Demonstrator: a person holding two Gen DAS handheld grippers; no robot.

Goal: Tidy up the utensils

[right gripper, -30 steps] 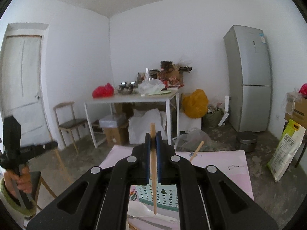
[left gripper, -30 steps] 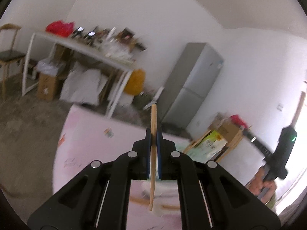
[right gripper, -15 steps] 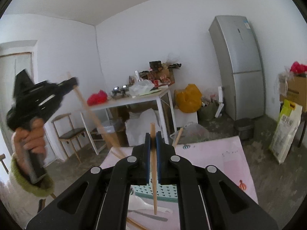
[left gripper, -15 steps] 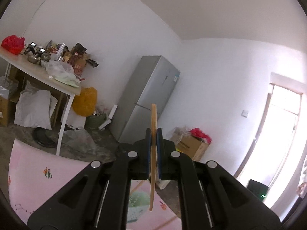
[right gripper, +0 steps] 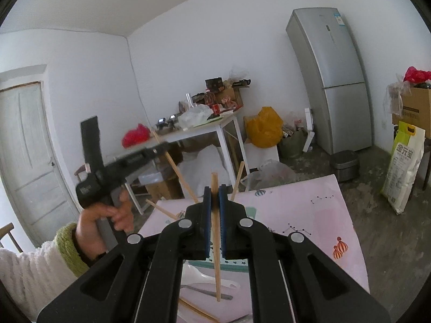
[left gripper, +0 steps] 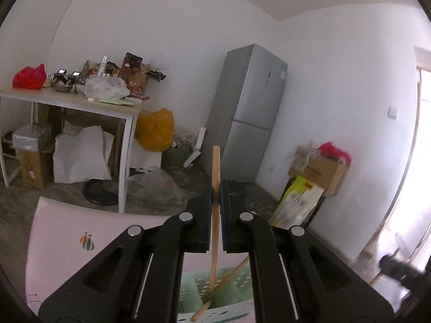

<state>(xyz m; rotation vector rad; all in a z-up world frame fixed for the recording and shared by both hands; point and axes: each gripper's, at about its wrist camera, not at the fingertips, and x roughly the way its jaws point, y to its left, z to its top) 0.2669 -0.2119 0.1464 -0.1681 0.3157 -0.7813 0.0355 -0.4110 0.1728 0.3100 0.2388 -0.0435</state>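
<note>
- In our left gripper [left gripper: 214, 215] we clamp one wooden chopstick [left gripper: 215, 215] upright, its lower end over the green holder [left gripper: 229, 293] just below, where another chopstick [left gripper: 229, 277] already leans.
- Our right gripper [right gripper: 214, 223] pinches a second chopstick [right gripper: 215, 242], not yet stowed.
- Under it a white spoon [right gripper: 202, 276], a metal utensil [right gripper: 207, 292] and one more loose chopstick [right gripper: 199, 312] lie on the pink mat [right gripper: 296, 228].
- We judge the sorting partly done: two held sticks, then the loose pieces.
</note>
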